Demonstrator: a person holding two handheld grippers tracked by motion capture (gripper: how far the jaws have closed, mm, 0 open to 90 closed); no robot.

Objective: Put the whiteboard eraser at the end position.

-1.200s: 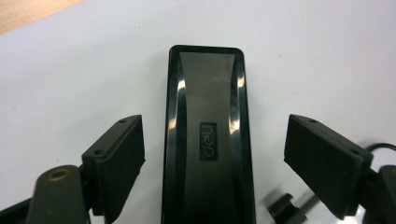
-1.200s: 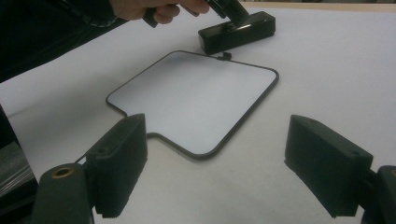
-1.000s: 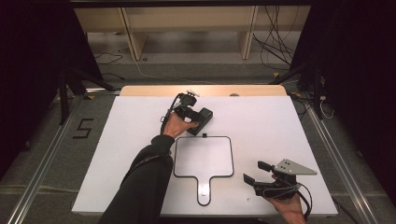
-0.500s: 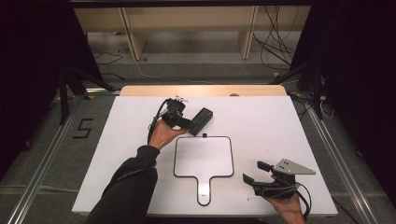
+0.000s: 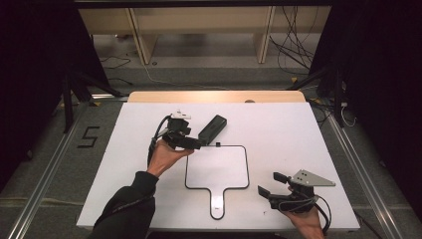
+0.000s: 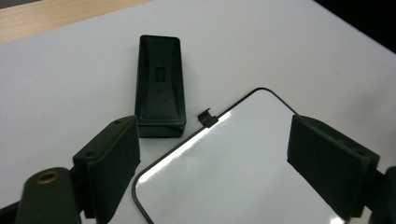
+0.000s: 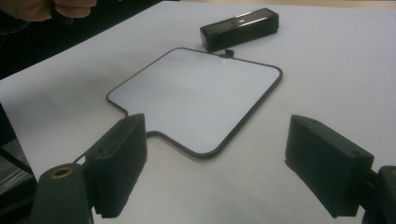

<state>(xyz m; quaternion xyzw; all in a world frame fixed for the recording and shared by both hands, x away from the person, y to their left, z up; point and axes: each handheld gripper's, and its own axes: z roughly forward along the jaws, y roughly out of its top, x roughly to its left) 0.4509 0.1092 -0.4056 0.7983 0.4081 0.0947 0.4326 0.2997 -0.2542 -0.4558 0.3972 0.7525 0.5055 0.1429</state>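
Note:
A black rectangular block [image 5: 213,127] [image 6: 159,84] lies flat on the white table, just beyond the top left corner of a white paddle-shaped board with a black rim [image 5: 217,167] [image 6: 243,158] [image 7: 196,98]. A small black clip [image 6: 207,117] sits on the board's edge. My left gripper [image 5: 191,139] [image 6: 219,158] hovers left of the block. Its jaws have just been opening and now stand wide apart with nothing between them. Near the front right, my right gripper [image 5: 268,184] [image 7: 219,168] is open and empty, facing the board and the block [image 7: 240,28].
The white table top [image 5: 298,134] has a wooden strip [image 5: 214,96] along its far edge. The board's handle [image 5: 217,204] points toward the front edge. Dark floor, cables and shelving lie beyond the table.
The left hand has drawn its gripper back from the black block, leftward and toward the person. The block stays lying on the table. The right gripper has not moved.

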